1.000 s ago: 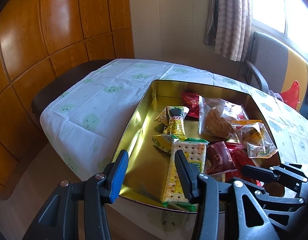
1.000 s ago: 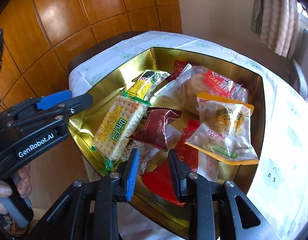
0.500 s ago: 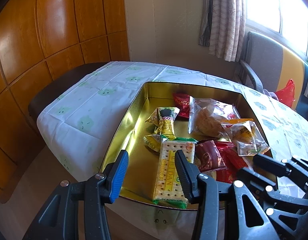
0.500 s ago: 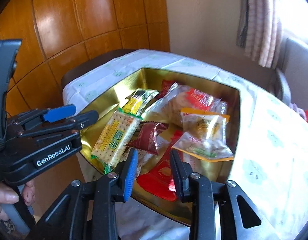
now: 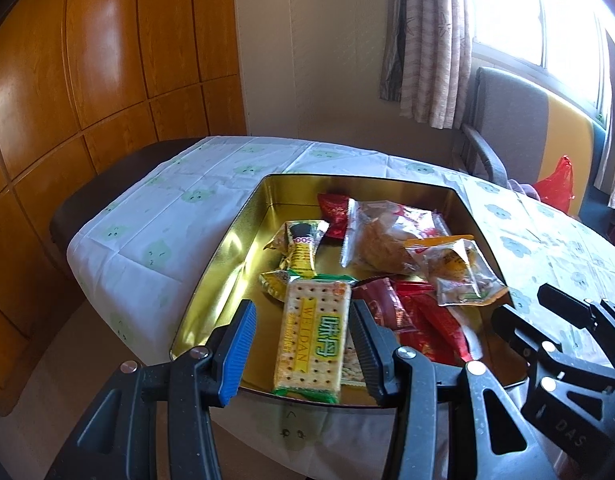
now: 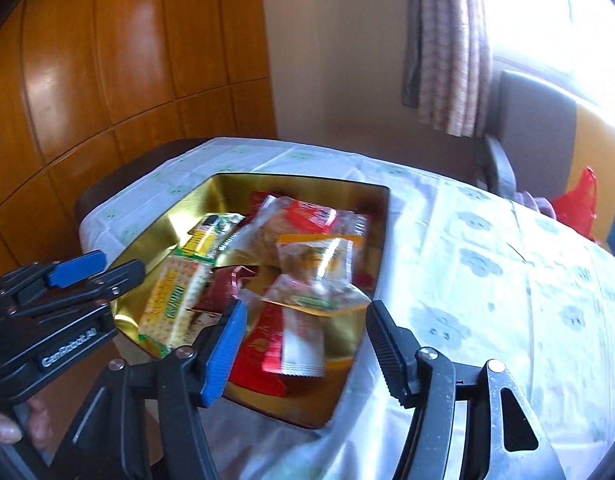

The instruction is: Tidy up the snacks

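A gold tin tray point(image 5: 227, 248) point(image 6: 155, 236) on the table holds several snack packs: a cracker pack with green ends point(image 5: 313, 336) point(image 6: 173, 300), a yellow and black bar point(image 5: 301, 246), a clear bag of pastry point(image 5: 387, 236), an orange-edged clear bag point(image 5: 461, 276) point(image 6: 315, 272) and red wrappers point(image 5: 427, 320) point(image 6: 267, 344). My left gripper point(image 5: 303, 344) is open and empty, held above the tray's near edge over the cracker pack. My right gripper point(image 6: 303, 348) is open and empty above the tray's near right corner; it also shows in the left wrist view point(image 5: 555, 320).
The table carries a white cloth with green prints point(image 5: 167, 216) point(image 6: 487, 280). A wooden panel wall point(image 5: 87, 80) stands to the left. A grey and yellow chair point(image 5: 519, 128) and a red bag point(image 5: 555, 188) are behind the table, under a curtained window point(image 5: 427, 40).
Both grippers have pulled back and risen from the tray. The right gripper's jaws have opened wider. The snacks have not moved.
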Available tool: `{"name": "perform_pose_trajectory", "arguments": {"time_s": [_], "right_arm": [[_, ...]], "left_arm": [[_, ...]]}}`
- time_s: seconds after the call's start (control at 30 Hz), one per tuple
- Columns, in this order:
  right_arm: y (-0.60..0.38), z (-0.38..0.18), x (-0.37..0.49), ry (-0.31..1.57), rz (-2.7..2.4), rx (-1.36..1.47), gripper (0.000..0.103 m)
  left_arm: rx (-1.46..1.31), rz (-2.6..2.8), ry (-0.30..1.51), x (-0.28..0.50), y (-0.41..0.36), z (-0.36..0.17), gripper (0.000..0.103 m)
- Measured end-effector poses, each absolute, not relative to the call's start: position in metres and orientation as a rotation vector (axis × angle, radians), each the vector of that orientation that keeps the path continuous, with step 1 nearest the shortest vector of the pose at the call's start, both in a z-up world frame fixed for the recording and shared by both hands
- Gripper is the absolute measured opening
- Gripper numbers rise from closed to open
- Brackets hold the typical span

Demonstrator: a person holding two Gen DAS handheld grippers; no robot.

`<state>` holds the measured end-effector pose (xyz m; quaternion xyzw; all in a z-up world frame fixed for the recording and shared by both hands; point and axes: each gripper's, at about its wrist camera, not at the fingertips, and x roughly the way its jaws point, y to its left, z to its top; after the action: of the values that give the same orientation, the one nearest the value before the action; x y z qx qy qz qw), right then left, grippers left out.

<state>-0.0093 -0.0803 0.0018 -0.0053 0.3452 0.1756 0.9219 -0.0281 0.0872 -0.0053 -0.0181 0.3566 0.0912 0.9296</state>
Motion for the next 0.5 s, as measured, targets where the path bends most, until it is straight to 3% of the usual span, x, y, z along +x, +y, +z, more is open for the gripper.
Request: {"name": "perform_pose_trajectory", "arguments": {"time_s": [0.5], "right_arm": [[-0.0913, 0.0003, -0.0165, 0.697, 0.319, -0.008, 0.071]], "left_arm": [[-0.032, 0.206, 0.704, -0.0341, 0.0814, -0.0016, 0.049]]}}
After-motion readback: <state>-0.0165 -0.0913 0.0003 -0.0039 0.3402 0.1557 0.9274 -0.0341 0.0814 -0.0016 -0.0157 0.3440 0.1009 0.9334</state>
